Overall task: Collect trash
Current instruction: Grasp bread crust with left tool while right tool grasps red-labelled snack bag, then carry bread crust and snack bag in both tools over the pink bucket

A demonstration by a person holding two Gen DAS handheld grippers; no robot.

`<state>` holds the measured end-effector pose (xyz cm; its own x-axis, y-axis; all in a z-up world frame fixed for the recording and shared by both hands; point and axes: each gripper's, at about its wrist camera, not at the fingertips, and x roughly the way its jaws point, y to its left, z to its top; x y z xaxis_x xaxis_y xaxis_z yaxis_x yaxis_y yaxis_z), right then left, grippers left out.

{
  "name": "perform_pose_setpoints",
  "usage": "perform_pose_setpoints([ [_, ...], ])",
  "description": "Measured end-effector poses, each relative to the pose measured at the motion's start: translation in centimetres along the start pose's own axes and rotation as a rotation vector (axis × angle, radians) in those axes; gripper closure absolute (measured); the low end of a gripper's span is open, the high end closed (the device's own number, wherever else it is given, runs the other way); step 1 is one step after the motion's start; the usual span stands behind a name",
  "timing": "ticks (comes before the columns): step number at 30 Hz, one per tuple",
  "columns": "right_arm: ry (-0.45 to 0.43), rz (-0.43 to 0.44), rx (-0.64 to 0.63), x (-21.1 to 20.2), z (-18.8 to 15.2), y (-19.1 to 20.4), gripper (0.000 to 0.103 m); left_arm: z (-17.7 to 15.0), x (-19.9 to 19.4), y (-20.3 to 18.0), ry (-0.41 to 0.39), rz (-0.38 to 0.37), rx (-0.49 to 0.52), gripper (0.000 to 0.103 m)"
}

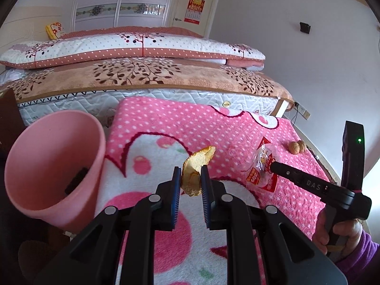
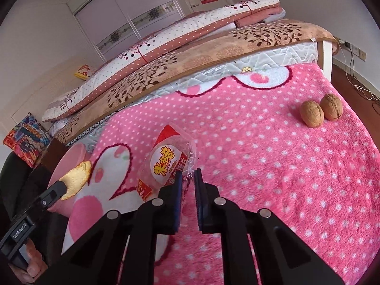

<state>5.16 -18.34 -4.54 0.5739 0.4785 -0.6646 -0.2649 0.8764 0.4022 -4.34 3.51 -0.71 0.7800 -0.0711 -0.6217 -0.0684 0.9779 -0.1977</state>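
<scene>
Biggest thing in both views is the bed (image 1: 147,76) with its stacked quilts, and right in front of it the pink spotted blanket (image 1: 213,128) that everything sits on. Only the left view really shows the pink bin (image 1: 49,166), tipped toward the camera at the blanket's left edge with something dark inside; the right view just catches a sliver of it behind the peel.

The snack wrapper (image 2: 166,166) is on the blanket, and the right tool (image 2: 188,178) is closed on its crinkly clear edge. You can read the wrapper's print from the right view only.

The left tool (image 1: 191,173) is pinching a chunk of fruit peel (image 1: 197,166), held up above the blanket near the bin.

Two walnuts (image 2: 320,110) sit touching each other toward the blanket's far right edge, much clearer in the right view.
</scene>
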Motion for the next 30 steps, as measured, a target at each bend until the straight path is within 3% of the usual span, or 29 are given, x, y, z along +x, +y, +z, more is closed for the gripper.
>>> perform_pose_setpoints([
  [8,-0.026,0.071,-0.118,-1.7,0.2,6.5,0.093,0.3,-3.2,2.2,-0.078,0.041,-0.033,0.087],
  [19,-0.006,0.189,-0.233,-0.6,1.2,16.0,0.093,0.8,-7.3,8.1,-0.174,0.193,-0.080,0.087],
  [23,0.003,0.215,-0.289,0.4,1.0,19.2,0.093,0.4,-7.8,9.8,-0.182,0.272,-0.058,0.087],
  [30,0.031,0.233,-0.347,2.7,0.8,23.0,0.093,-0.3,-7.2,12.7,-0.153,0.304,-0.123,0.087],
])
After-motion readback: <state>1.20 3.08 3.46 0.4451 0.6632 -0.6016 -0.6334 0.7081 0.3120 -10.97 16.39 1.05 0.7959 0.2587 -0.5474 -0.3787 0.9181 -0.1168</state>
